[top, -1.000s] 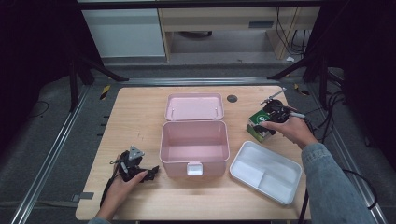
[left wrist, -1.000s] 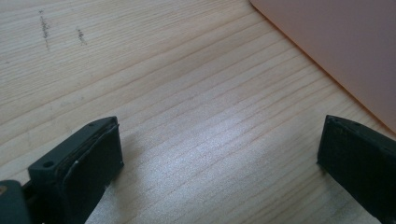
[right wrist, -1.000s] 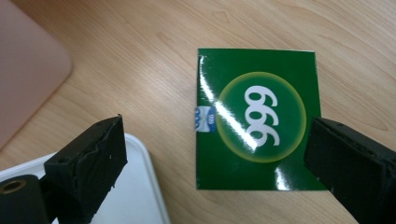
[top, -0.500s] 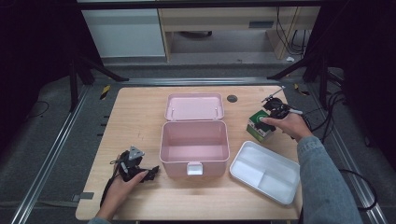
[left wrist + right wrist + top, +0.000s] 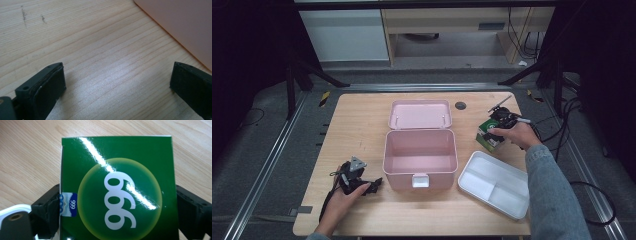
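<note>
A glossy green box [image 5: 115,177] printed with "999" stands at the table's right side, also seen as the green box [image 5: 488,135] from above. My right gripper [image 5: 117,202] is shut on it, one black jaw pressed against each side. From above, the right gripper [image 5: 505,120] sits just behind the box, held by a hand. My left gripper [image 5: 362,184] rests low on the table at the front left, its jaws pointing toward the pink box. In its own view the left gripper [image 5: 117,82] is open over bare wood, with nothing between the jaws.
An open pink box [image 5: 393,150] stands mid-table with its lid [image 5: 421,114] laid back; its wall [image 5: 185,27] is close to my left jaws. A white divided tray [image 5: 477,170] lies at the front right. A dark round grommet [image 5: 460,105] sits near the far edge.
The right hand and forearm shifted slightly around the green box, which stays where it was. The left gripper has not moved.
</note>
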Action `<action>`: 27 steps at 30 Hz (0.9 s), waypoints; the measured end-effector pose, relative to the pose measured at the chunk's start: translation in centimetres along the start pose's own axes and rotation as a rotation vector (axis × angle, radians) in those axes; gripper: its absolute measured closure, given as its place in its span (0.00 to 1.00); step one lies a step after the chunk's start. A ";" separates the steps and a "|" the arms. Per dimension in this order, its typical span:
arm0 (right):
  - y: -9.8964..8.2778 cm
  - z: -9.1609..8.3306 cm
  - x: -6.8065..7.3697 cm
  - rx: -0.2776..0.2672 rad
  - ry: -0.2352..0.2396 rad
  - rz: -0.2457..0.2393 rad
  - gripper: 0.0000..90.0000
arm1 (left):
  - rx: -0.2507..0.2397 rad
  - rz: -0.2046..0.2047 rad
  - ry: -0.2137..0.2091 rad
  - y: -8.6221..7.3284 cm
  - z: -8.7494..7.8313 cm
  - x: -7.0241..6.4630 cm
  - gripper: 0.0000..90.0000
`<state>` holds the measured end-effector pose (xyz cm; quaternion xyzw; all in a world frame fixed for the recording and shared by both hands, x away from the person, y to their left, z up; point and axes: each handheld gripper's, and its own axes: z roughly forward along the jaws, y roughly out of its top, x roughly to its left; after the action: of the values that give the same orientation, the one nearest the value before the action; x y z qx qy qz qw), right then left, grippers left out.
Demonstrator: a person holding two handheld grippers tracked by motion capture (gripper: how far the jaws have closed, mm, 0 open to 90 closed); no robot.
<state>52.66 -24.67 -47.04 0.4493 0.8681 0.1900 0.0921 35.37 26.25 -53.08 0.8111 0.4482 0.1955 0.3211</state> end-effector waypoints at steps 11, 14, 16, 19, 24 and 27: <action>0.0 -0.2 0.1 -0.003 -0.006 -0.013 0.18 | 0.000 0.000 0.000 0.0 0.0 0.0 0.00; 0.1 -0.9 0.3 -0.022 -0.009 -0.030 0.19 | 0.001 0.001 0.000 0.0 0.0 0.0 0.00; 0.2 -1.8 0.6 -0.036 -0.010 -0.048 0.19 | -0.003 -0.003 0.000 0.0 0.0 0.0 0.00; 0.5 -3.4 1.2 -0.059 -0.015 -0.081 0.19 | -0.003 -0.003 0.000 0.0 0.0 0.0 0.00; 1.1 -6.2 2.5 -0.104 -0.007 -0.135 0.19 | -0.002 0.001 0.001 0.0 0.0 0.0 0.00; 1.6 -8.0 3.3 -0.124 -0.006 -0.177 0.19 | -0.003 0.000 0.000 0.0 0.0 0.0 0.00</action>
<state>49.26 -23.09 -39.09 0.3650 0.8906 0.2332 0.1385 35.38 26.24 -53.09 0.8105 0.4482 0.1963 0.3221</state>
